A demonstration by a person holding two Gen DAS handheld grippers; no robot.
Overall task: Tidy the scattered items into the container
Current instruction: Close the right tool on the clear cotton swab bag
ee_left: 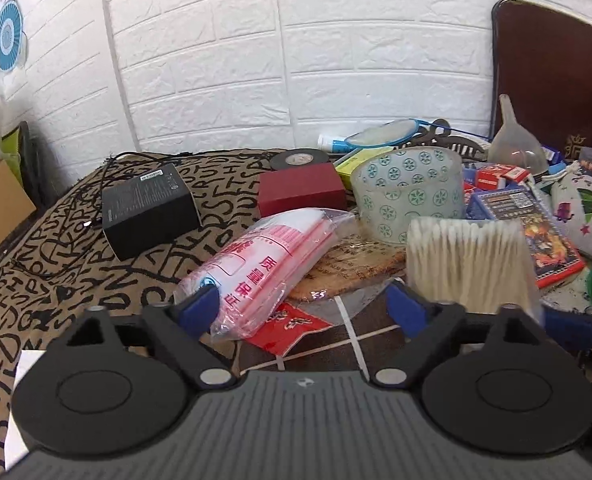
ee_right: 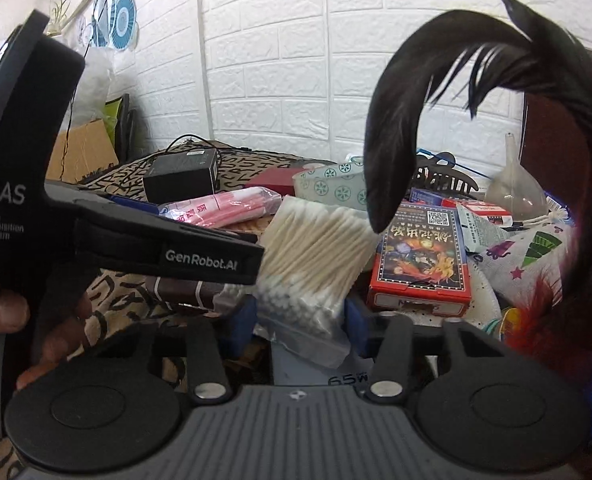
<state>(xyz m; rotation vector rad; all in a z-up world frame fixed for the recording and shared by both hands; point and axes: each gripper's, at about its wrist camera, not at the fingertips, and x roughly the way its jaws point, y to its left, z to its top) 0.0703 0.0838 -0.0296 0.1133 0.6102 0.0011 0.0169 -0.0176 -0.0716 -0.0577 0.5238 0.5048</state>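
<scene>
Presently we are holding the right hand-held gripper [ee_right: 298, 314] around the lower end of the bag of cotton swabs [ee_right: 316, 256], both blue fingers [ee_right: 243, 322] pressing against its plastic, so we are judging it gripped. The bag is leaning among the clutter on the bench [ee_left: 55, 248], just beside the box of cards [ee_right: 424, 264]. We are judging it light and soft, its film slippery and easily crushed; the white tips at the bottom are giving the firmest hold. The left hand-held gripper [ee_left: 304, 310] is standing open, its left finger touching the pink-printed packet [ee_left: 255, 264], which is lying between the jaws unclamped. That packet is looking limp and slick too; a hold across its middle is seeming best. We are reading "DAS Data Acquisition System" and "GenRobot.AI" on the left device, seen from the right wrist, and "65W" on a wrapper below the swabs. Chinese characters are showing on the packet and cards. No container is appearing in either view.
</scene>
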